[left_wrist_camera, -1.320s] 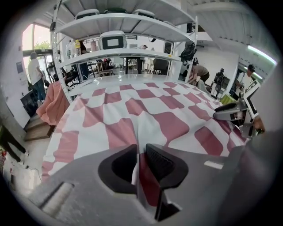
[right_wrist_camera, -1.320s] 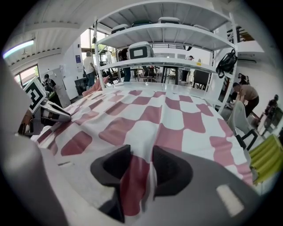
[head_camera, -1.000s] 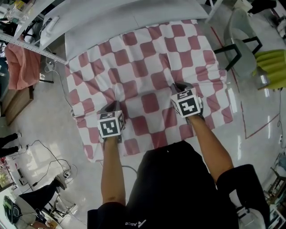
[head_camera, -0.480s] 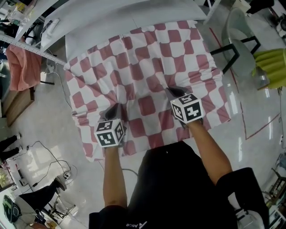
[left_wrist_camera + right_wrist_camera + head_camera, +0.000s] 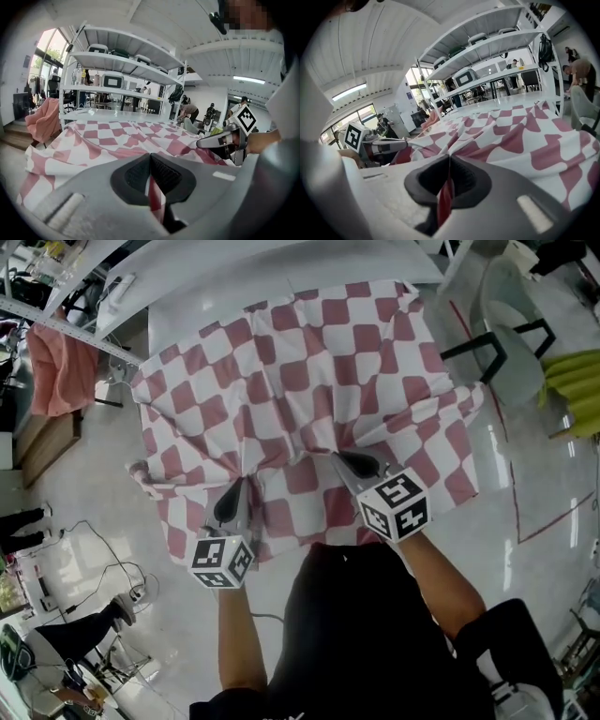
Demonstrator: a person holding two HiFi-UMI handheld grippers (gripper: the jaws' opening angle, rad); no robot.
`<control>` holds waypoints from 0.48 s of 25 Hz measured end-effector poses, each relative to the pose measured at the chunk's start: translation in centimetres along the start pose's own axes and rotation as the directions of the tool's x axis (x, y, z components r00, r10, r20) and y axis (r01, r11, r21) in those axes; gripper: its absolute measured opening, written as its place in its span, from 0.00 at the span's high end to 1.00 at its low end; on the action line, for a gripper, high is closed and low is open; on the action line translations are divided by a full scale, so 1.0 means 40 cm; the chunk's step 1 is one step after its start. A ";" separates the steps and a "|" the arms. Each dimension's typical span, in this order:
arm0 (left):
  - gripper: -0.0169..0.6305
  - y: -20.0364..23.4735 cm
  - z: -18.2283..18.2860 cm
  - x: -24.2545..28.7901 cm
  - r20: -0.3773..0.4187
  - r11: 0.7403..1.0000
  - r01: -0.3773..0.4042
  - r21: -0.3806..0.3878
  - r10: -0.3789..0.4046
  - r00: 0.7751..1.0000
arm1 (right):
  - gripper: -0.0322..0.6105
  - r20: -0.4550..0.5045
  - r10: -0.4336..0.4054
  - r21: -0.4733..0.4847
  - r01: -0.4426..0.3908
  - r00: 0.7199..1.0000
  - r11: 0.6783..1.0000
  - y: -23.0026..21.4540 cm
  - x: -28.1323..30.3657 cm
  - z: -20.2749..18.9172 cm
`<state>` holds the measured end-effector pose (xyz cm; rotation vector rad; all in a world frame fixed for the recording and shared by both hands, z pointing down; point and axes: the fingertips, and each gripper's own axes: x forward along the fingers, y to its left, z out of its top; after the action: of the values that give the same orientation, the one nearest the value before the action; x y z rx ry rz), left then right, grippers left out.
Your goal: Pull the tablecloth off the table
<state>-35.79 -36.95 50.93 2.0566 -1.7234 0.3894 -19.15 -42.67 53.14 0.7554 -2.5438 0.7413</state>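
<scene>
The left gripper (image 5: 245, 482) and right gripper (image 5: 337, 460) each pinch a bunched fold of the tablecloth (image 5: 309, 371), which covers most of the table (image 5: 281, 268), so the pull looks barely begun.

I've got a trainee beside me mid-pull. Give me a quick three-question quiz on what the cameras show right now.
1. True or false: the left tool and the right tool are each shut on a pinch of the tablecloth.
2. Where does the bare table show in the head view? A: along the far edge, beyond the tablecloth. B: along the near edge, by the person. C: nowhere, as it is fully covered.
3. What colour is the hanging cloth left of the table?

Key: 1 true. 2 A. 3 pink.
</scene>
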 end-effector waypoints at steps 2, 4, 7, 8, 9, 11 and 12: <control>0.96 -0.020 0.005 -0.032 0.043 1.000 -0.001 -0.005 0.001 0.999 | 0.94 0.024 0.033 -0.006 -0.032 0.999 0.999 0.027 -0.028 -0.007; 0.96 -0.030 0.015 -0.070 0.092 1.000 0.005 -0.021 -0.003 0.996 | 0.94 0.045 0.056 -0.020 -0.055 0.997 0.998 0.057 -0.056 -0.012; 0.96 -0.041 0.041 -0.141 0.164 0.998 0.025 -0.051 -0.016 0.986 | 0.94 0.083 0.073 -0.032 -0.070 0.994 0.997 0.102 -0.101 -0.016; 0.96 -0.045 0.053 -0.167 0.185 0.998 0.030 -0.058 -0.019 0.982 | 0.94 0.098 0.073 -0.033 -0.070 0.993 0.997 0.116 -0.115 -0.014; 0.96 -0.049 0.063 -0.194 0.207 0.997 0.034 -0.062 -0.021 0.978 | 0.94 0.113 0.071 -0.035 -0.068 0.991 0.997 0.131 -0.127 -0.011; 0.96 -0.052 0.076 -0.247 0.252 0.997 0.046 -0.065 -0.029 0.967 | 0.94 0.143 0.067 -0.041 -0.062 0.988 0.997 0.167 -0.146 -0.006; 0.96 -0.051 0.080 -0.272 0.274 0.996 0.054 -0.064 -0.034 0.961 | 0.94 0.157 0.065 -0.046 -0.058 0.985 0.997 0.187 -0.151 -0.003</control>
<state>-36.03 -28.90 42.72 2.1737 -1.8116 0.0284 -18.81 -34.89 47.47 0.7526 -2.7278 0.6704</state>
